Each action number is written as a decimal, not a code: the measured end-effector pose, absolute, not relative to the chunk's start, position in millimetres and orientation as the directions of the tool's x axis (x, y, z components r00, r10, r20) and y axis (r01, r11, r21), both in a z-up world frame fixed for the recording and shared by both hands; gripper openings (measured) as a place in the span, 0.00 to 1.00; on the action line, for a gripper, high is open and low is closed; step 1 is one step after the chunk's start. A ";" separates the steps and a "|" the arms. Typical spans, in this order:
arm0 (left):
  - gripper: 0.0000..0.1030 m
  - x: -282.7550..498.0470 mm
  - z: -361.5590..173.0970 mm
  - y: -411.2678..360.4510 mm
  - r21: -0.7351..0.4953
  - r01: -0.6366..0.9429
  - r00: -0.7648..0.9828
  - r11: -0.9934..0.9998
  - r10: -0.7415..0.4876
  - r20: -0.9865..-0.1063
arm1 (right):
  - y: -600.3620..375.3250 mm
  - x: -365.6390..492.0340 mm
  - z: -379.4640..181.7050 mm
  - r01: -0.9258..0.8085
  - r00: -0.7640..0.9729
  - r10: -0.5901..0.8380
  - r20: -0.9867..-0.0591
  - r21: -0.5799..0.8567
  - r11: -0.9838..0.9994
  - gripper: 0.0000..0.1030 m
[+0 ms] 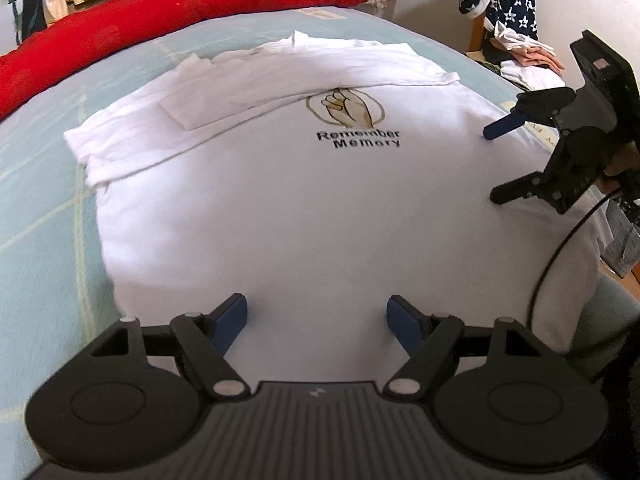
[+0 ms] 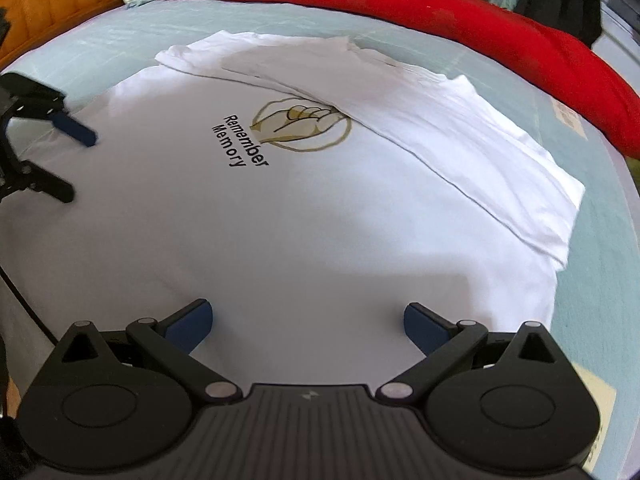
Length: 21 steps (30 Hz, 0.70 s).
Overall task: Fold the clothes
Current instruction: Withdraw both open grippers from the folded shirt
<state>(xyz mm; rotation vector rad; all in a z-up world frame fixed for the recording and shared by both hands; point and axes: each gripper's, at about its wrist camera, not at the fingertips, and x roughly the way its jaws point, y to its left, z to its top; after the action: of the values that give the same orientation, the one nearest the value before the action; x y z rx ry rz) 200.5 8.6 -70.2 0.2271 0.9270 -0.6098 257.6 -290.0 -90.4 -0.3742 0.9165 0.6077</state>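
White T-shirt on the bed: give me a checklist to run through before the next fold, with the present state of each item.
1. Left gripper open, nothing between the fingers: ok.
2. Right gripper open, nothing held: ok.
3. White T-shirt lying flat on the bed sheet: ok.
4. One side with its sleeve already folded over the body, covering part of the printed logo: ok.
5. Opposite side folded in: not ok, not yet folded.
6. Gripper cable clear of the shirt: cannot tell.
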 end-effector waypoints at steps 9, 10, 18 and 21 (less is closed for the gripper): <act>0.74 122.9 -66.2 46.6 0.004 0.472 0.585 0.881 -0.310 -0.750 | -316.8 191.8 -90.4 -0.542 0.521 0.298 -0.800 -0.040 0.840 1.00; 0.73 117.4 -60.4 46.1 0.008 0.464 0.611 0.886 -0.314 -0.726 | -321.3 181.1 -89.6 -0.514 0.529 0.276 -0.803 -0.044 0.857 1.00; 0.75 120.0 -54.5 8.0 -0.063 0.448 0.695 0.892 -0.392 -0.602 | -327.5 134.2 -84.5 -0.433 0.643 0.340 -0.686 0.040 0.900 1.00; 0.75 121.4 -74.1 3.3 -0.104 0.420 0.672 0.902 -0.386 -0.632 | -321.5 137.1 -101.6 -0.396 0.640 0.320 -0.698 0.057 0.916 1.00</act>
<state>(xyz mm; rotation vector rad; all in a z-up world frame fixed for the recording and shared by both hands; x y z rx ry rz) 121.4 3.3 -74.1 0.0513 0.6993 -0.4536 137.1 -321.5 -101.6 -0.1042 0.7750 0.4093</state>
